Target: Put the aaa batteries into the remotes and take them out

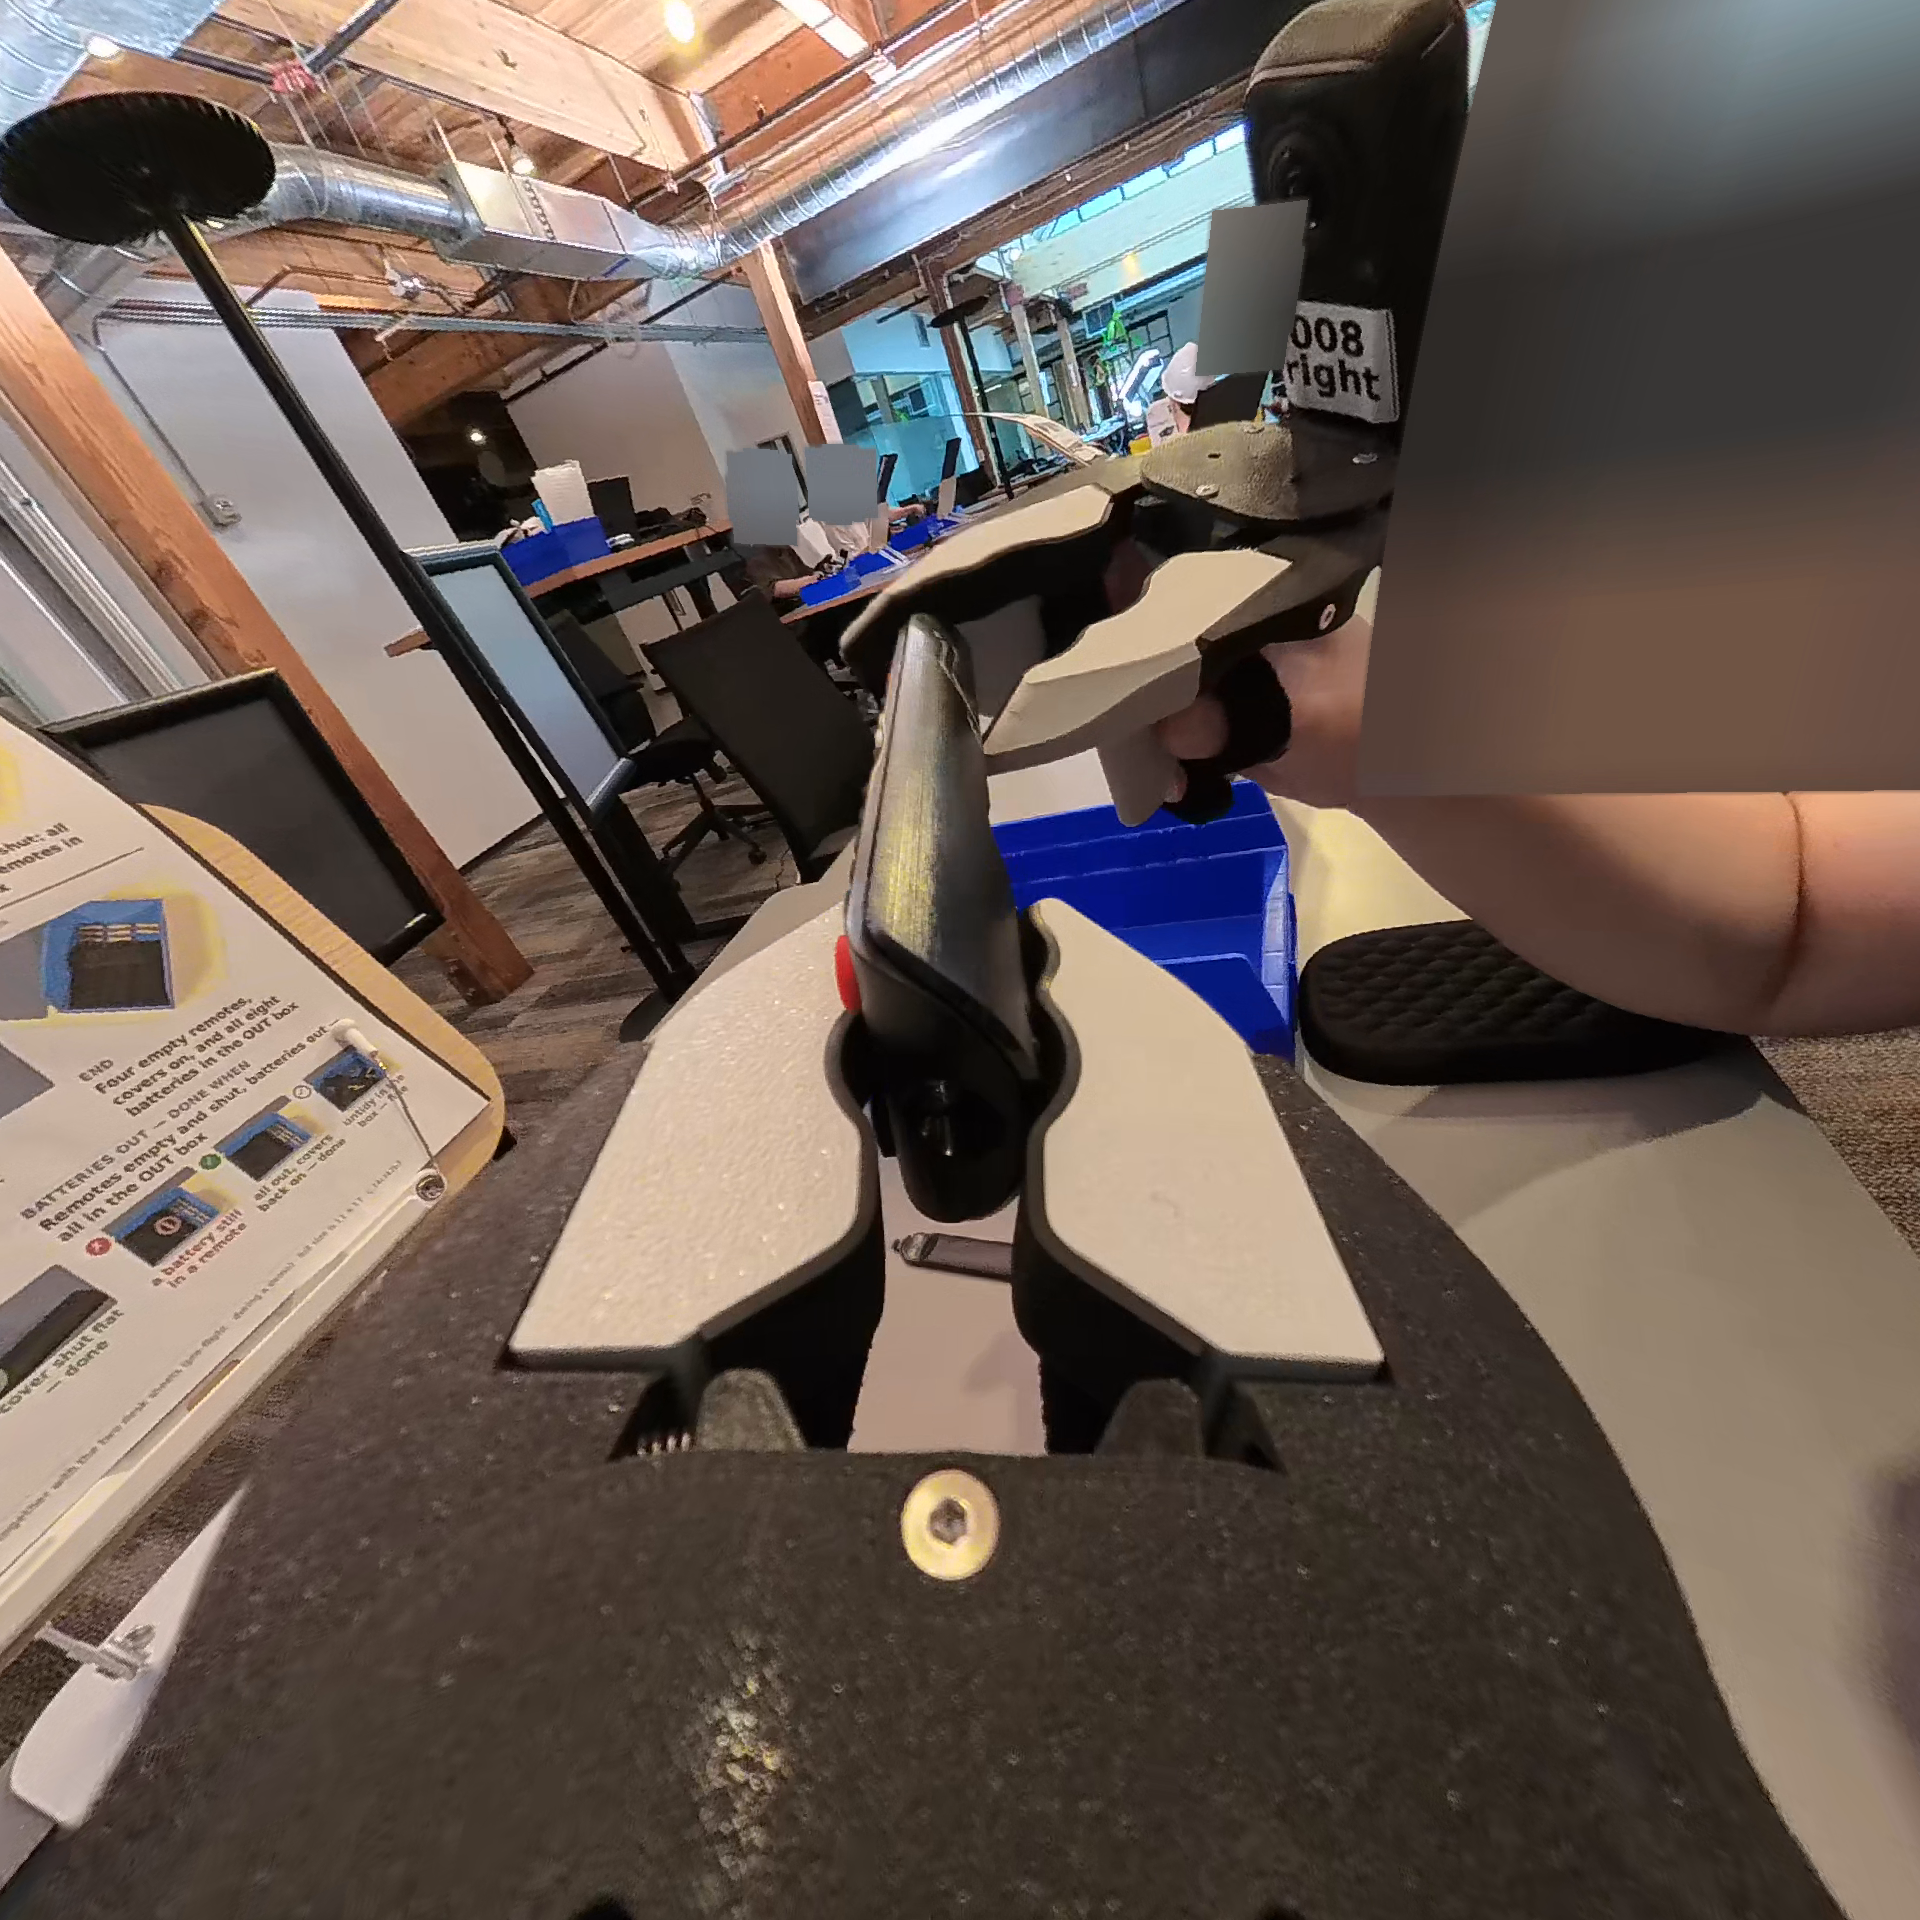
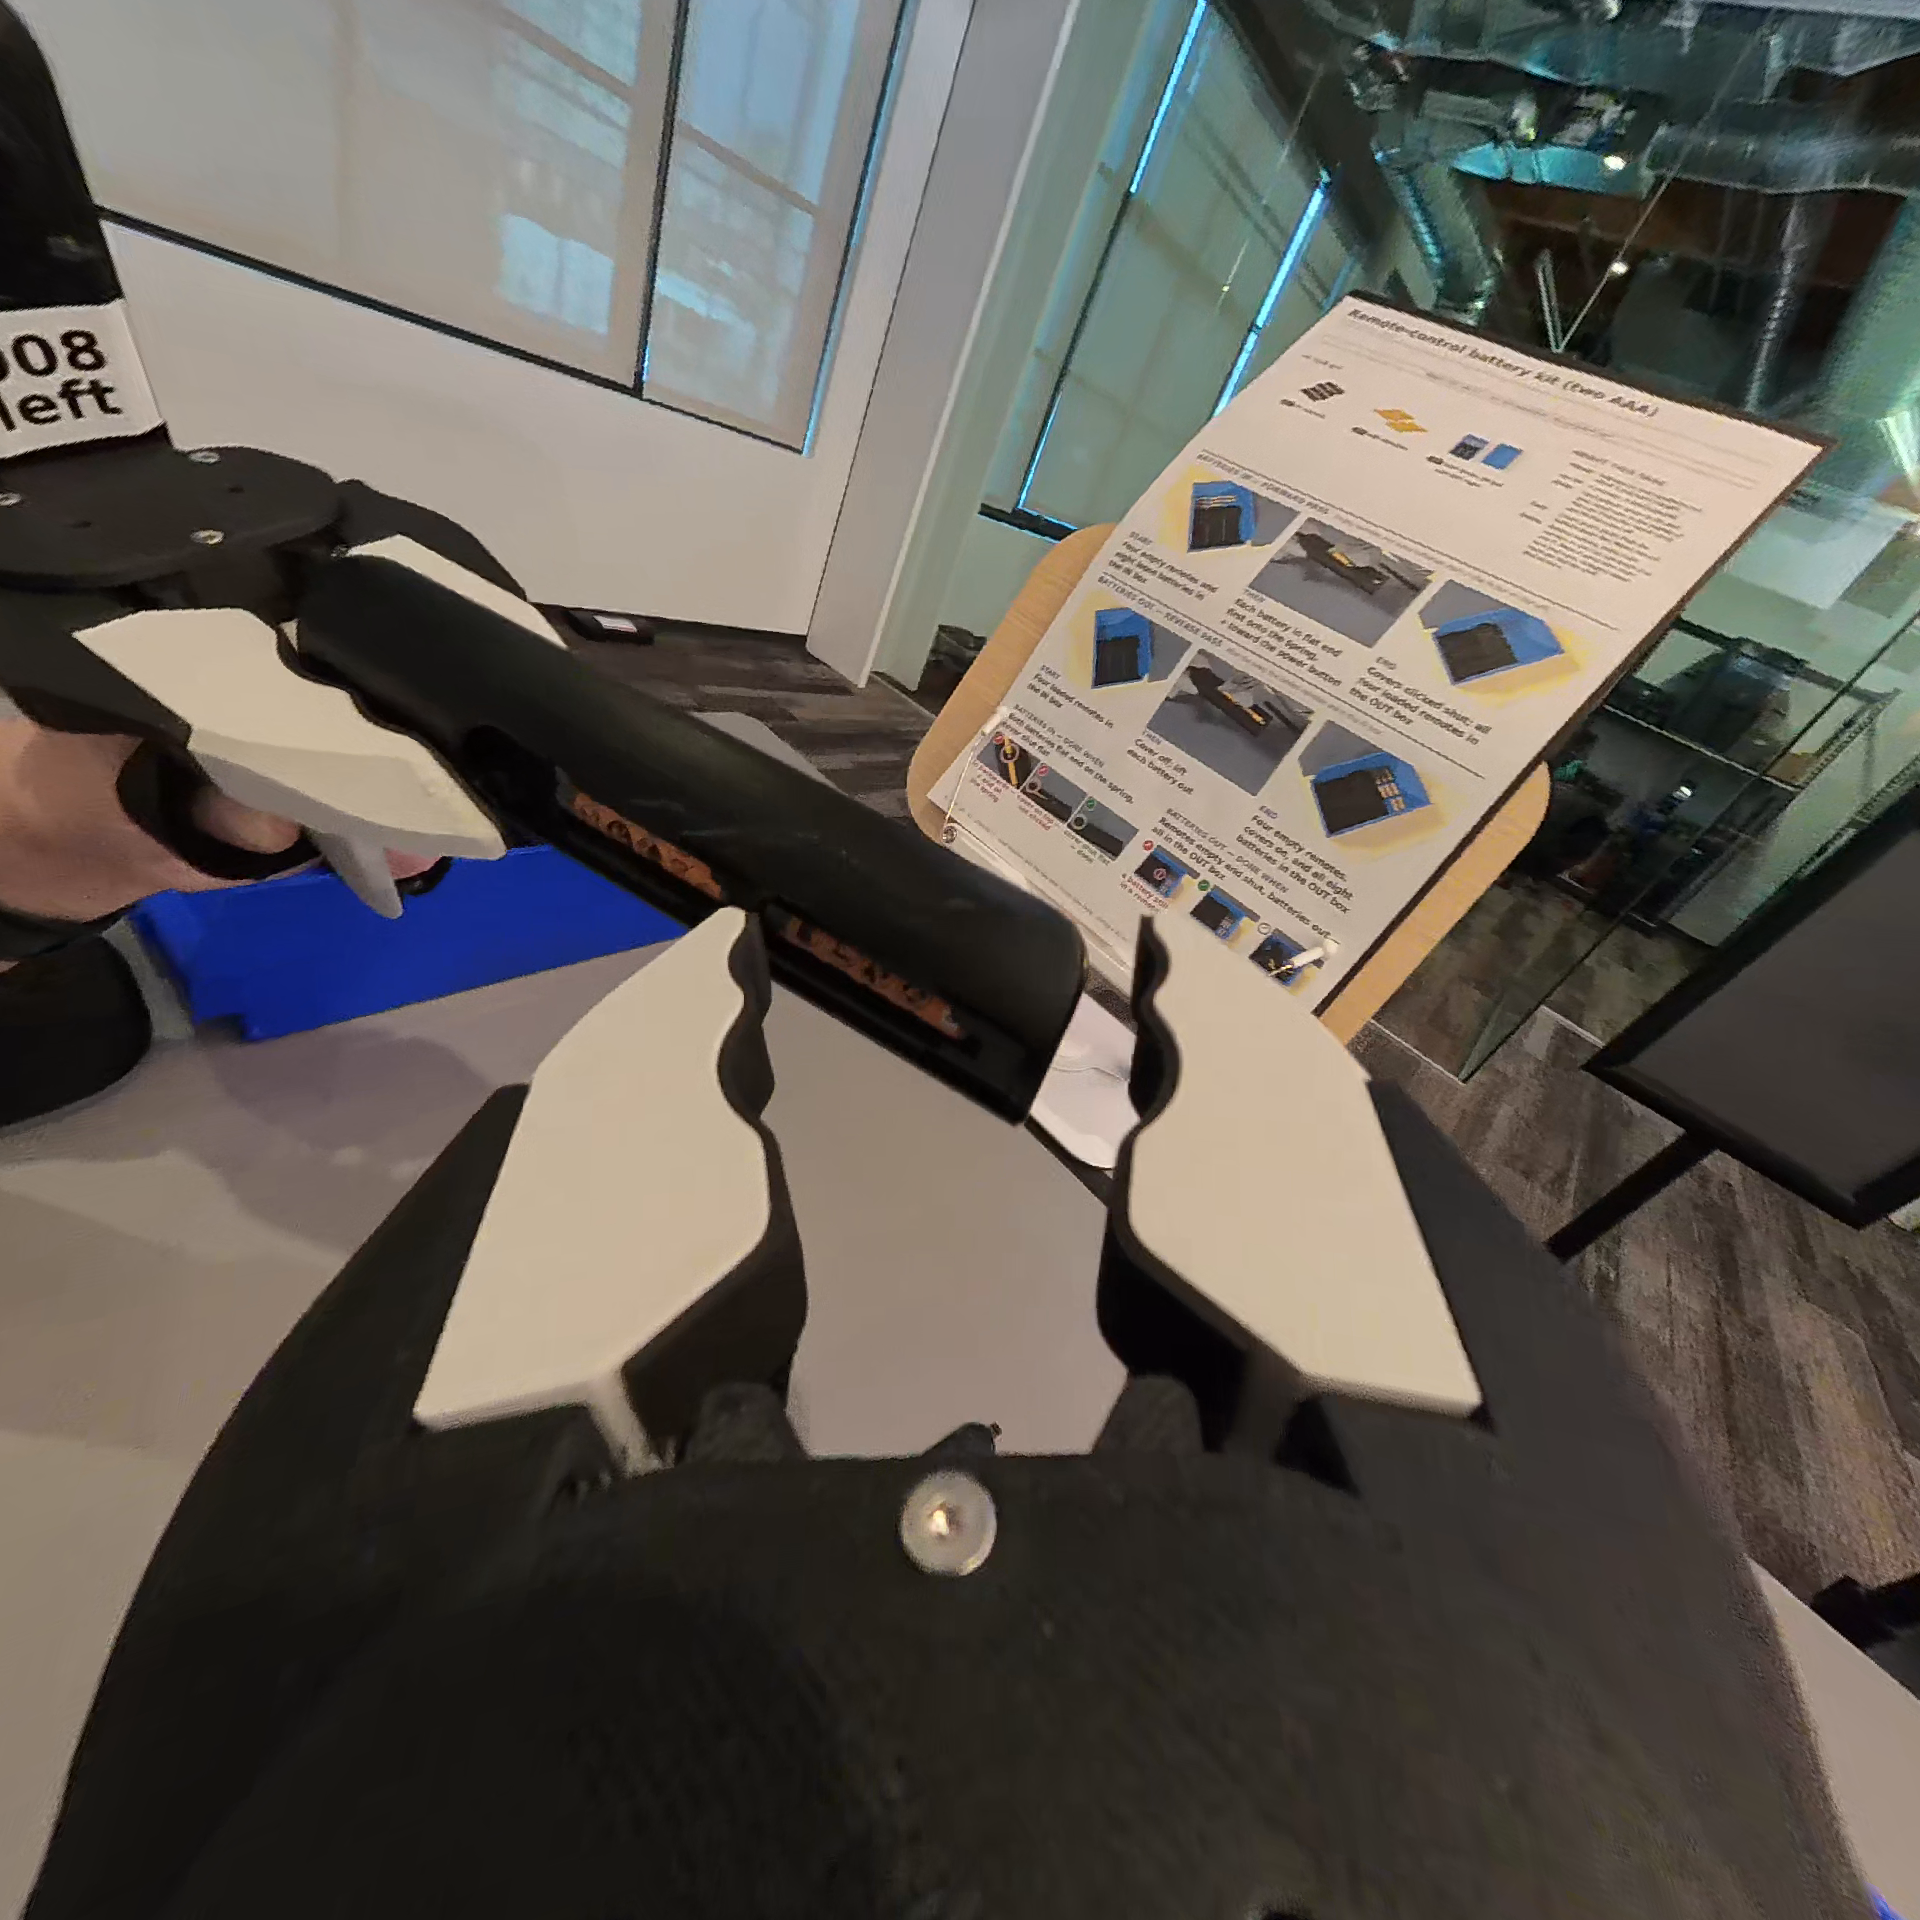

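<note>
My left gripper (image 1: 940,935) is shut on the lower end of a black remote (image 1: 935,852) with a red button and holds it tilted up above the grey table (image 1: 1558,1195). In the right wrist view the remote (image 2: 790,831) has its back open, with orange batteries (image 2: 644,847) lying in the compartment. My right gripper (image 2: 940,935) is open, with the remote's far end between its fingertips. It also shows in the left wrist view (image 1: 935,686), as the left gripper does in the right wrist view (image 2: 509,727). A dark flat piece (image 1: 961,1252), perhaps the battery cover, lies on the table below.
A blue bin (image 1: 1174,914) stands on the table behind the remote, also in the right wrist view (image 2: 364,945). A black wrist pad (image 1: 1455,997) lies to its right. An instruction board (image 2: 1351,675) leans at the table's left edge. A floor lamp pole (image 1: 416,582) stands beyond.
</note>
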`<action>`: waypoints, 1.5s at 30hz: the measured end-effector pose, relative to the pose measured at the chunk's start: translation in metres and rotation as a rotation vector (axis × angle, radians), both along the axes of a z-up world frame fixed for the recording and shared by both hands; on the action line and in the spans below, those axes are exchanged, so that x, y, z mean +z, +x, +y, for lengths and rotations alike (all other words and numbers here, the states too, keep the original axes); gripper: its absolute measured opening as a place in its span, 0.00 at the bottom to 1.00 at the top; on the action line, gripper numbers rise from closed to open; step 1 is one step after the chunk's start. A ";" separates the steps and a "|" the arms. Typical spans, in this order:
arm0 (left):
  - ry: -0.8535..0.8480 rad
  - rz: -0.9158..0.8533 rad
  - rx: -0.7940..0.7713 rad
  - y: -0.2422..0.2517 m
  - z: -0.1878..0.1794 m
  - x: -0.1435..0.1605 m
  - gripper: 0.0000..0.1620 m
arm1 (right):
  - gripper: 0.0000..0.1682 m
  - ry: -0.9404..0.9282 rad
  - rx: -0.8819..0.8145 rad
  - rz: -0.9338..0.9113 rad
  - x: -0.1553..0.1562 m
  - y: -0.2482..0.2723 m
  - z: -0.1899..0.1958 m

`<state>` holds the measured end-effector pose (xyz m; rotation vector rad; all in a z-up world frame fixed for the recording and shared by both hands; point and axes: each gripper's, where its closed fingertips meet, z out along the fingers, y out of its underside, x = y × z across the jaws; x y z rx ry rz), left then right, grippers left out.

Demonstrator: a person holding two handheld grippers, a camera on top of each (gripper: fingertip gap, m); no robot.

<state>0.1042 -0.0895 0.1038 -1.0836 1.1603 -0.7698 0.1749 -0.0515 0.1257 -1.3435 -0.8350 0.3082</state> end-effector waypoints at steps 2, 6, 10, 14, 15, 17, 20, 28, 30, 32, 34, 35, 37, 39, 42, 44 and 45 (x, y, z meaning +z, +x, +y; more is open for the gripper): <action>0.008 0.009 0.016 0.000 0.001 -0.001 0.15 | 0.41 -0.022 -0.013 -0.004 -0.003 0.000 0.002; 0.025 0.007 0.042 0.002 0.003 -0.001 0.15 | 0.40 -0.025 -0.038 0.006 -0.003 0.002 0.004; 0.037 0.002 0.052 0.003 0.002 -0.001 0.15 | 0.38 -0.054 -0.023 0.013 -0.005 0.001 0.004; 0.034 0.004 0.044 0.003 0.002 -0.001 0.15 | 0.36 -0.069 0.006 0.011 -0.006 0.000 0.002; 0.035 0.008 0.042 0.003 0.002 -0.002 0.15 | 0.36 -0.073 0.009 0.009 -0.007 0.000 0.002; 0.042 0.020 0.042 0.003 0.001 -0.003 0.15 | 0.36 -0.095 0.018 0.002 -0.009 -0.001 0.002; 0.045 0.020 0.040 0.003 0.001 -0.003 0.15 | 0.35 -0.106 0.035 0.007 -0.010 -0.001 0.002; 0.042 0.002 0.019 0.002 -0.001 -0.001 0.15 | 0.35 -0.075 0.049 0.008 -0.005 -0.001 -0.002; 0.028 -0.006 0.002 0.002 -0.002 0.000 0.15 | 0.33 -0.091 0.076 0.016 -0.005 -0.002 -0.004; 0.024 -0.019 -0.007 0.002 -0.003 0.001 0.15 | 0.33 -0.102 0.091 0.029 -0.005 -0.003 -0.006; 0.034 -0.022 -0.004 0.001 -0.003 0.002 0.15 | 0.33 -0.095 0.088 0.031 -0.004 -0.003 -0.007; 0.035 -0.031 -0.006 0.001 -0.005 0.003 0.15 | 0.33 -0.086 0.090 0.038 -0.002 -0.003 -0.008; 0.032 -0.047 -0.014 0.001 -0.006 0.005 0.15 | 0.33 -0.064 0.089 0.052 0.001 -0.003 -0.009; 0.036 -0.046 -0.018 0.001 -0.006 0.005 0.15 | 0.33 -0.062 0.079 0.046 0.001 -0.004 -0.010; 0.034 -0.048 -0.014 0.001 -0.006 0.005 0.15 | 0.33 -0.072 0.067 0.041 0.000 -0.003 -0.009; 0.026 -0.056 -0.017 0.002 -0.007 0.005 0.15 | 0.33 -0.072 0.067 0.048 0.000 -0.002 -0.010; 0.024 -0.056 -0.017 0.002 -0.007 0.005 0.15 | 0.33 -0.072 0.066 0.046 0.000 -0.002 -0.010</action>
